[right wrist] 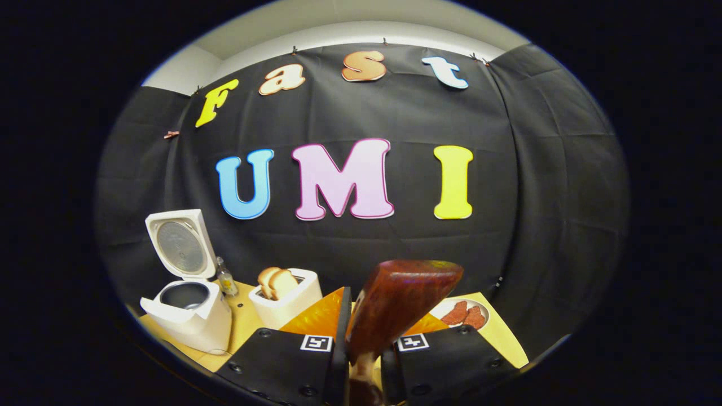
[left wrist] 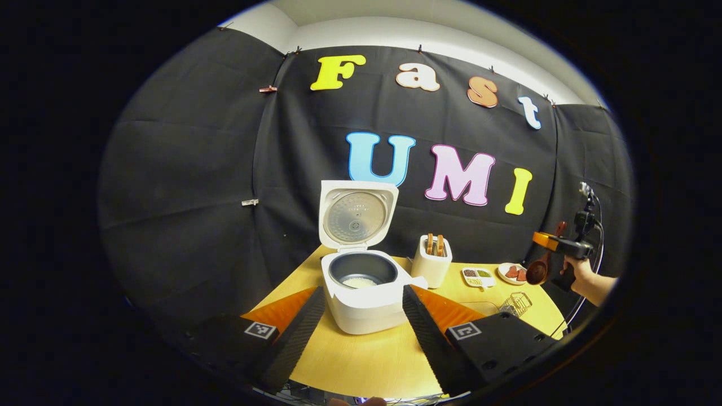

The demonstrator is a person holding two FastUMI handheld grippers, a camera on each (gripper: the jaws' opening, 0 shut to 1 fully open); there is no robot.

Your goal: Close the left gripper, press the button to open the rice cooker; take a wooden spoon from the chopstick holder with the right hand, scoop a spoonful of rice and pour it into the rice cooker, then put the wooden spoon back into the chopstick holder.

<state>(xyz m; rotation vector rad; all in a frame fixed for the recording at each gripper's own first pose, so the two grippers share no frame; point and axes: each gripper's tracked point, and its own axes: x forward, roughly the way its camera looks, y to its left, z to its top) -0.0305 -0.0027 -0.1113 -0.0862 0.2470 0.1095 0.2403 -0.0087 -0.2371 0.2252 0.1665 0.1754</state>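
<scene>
The rice cooker [left wrist: 361, 287] stands on the table [left wrist: 361, 361] with its lid up and some rice in the pot. The left gripper [left wrist: 361, 316] hangs wide before it. The right gripper [right wrist: 361, 344] clamps the wooden spoon [right wrist: 395, 316], held above the table's right side.

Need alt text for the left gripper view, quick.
Open rice cooker, lid up, some rice inside, framed between the open left hand-held gripper fingers on a wooden table. Far right, the right hand-held gripper holds a wooden spoon near a toaster.
</scene>
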